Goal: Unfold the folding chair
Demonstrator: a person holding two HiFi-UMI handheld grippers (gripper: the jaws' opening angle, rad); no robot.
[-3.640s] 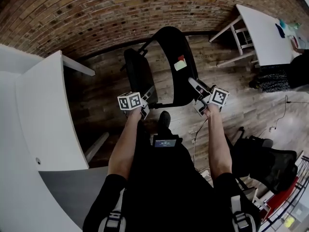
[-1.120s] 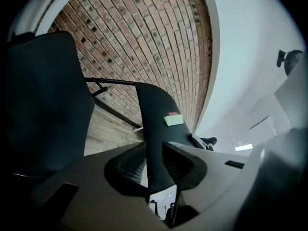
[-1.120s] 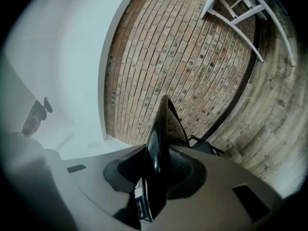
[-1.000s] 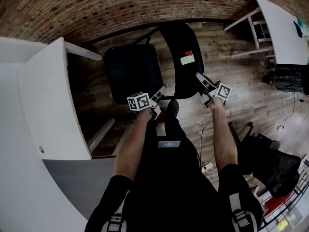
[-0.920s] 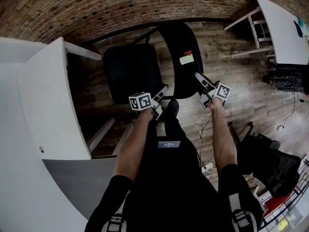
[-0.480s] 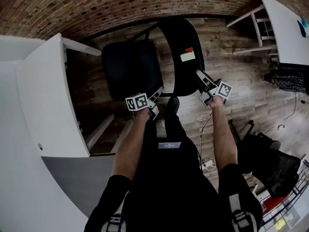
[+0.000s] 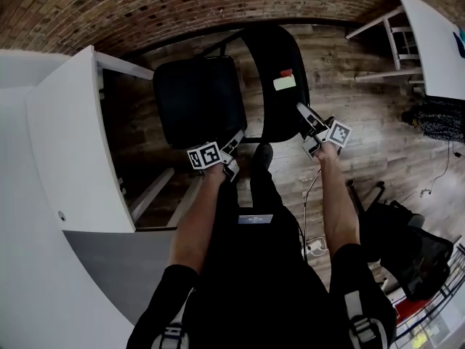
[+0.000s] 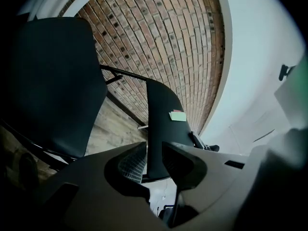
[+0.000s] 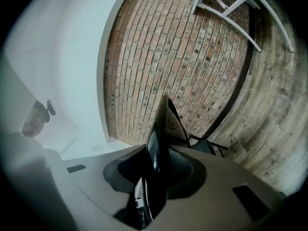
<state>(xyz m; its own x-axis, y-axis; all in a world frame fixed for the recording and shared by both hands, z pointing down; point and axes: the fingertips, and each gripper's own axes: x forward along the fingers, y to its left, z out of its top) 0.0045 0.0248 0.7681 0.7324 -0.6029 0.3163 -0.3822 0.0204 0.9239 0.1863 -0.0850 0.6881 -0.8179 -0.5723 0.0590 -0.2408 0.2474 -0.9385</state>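
Observation:
The black folding chair stands open: its seat (image 7: 200, 100) lies flat at the left and its backrest (image 7: 280, 53), with a pale sticker (image 7: 284, 83), rises at the right. My left gripper (image 7: 237, 141) sits at the near corner where seat meets backrest. In the left gripper view the seat (image 8: 53, 90) spreads below-left, and the backrest's (image 8: 161, 105) near edge fills the narrow gap in that gripper (image 8: 154, 162). My right gripper (image 7: 301, 111) is shut on the backrest's near side edge, which shows edge-on (image 9: 163, 124) between its pads (image 9: 156, 170).
A white desk (image 7: 65, 144) runs close along the seat's left side, with a brick wall (image 7: 182, 6) behind the chair. The person's foot (image 7: 261, 155) is by the chair. A white table (image 7: 436, 42) stands upper right and a black office chair (image 7: 407, 253) lower right.
The seat, folded up beside the backrest in the earliest frame, now lies flat. Over the last second the left gripper has sunk slightly at the seat's corner. The right gripper has kept still.

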